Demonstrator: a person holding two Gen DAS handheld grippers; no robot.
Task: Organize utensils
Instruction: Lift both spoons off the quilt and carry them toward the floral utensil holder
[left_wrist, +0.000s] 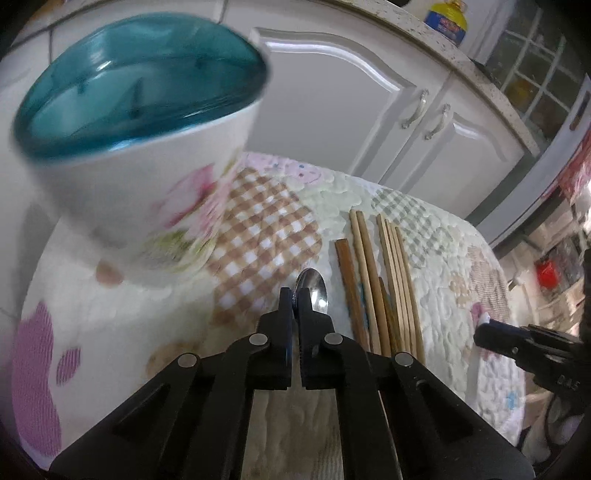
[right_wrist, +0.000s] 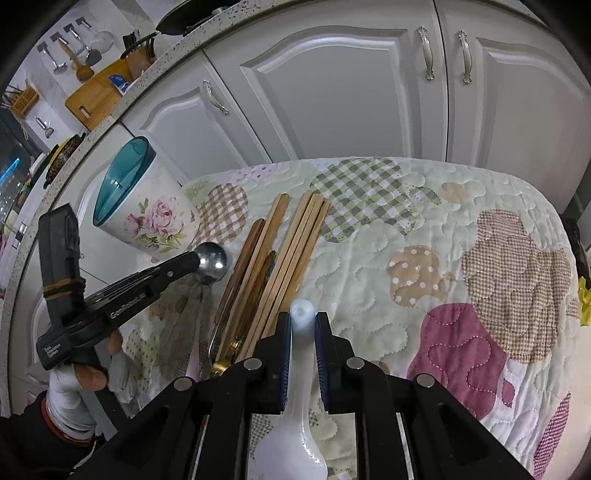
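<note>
right gripper (right_wrist: 302, 325) is clamped on a white ceramic spoon (right_wrist: 291, 435), left gripper (left_wrist: 294, 295) pinching a metal spoon (left_wrist: 314, 290), chopsticks (left_wrist: 380, 280) on the quilt (right_wrist: 424, 229) at 1 o'clock, floral holder (left_wrist: 122, 155) further off at 11.

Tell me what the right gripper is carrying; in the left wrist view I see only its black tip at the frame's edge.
Observer: The right gripper is shut on a white ceramic spoon, gripped by its handle, bowl toward the camera.
Operator: Is anything lying at the near ends of the chopsticks? My own gripper hides them.
Observer: Yes, a gold-coloured piece shows beside the chopsticks' near ends; I cannot tell what it belongs to.
Operator: What holds the left gripper?
Observer: A hand in a white glove holds the left gripper, which is shut on the metal spoon.
</note>
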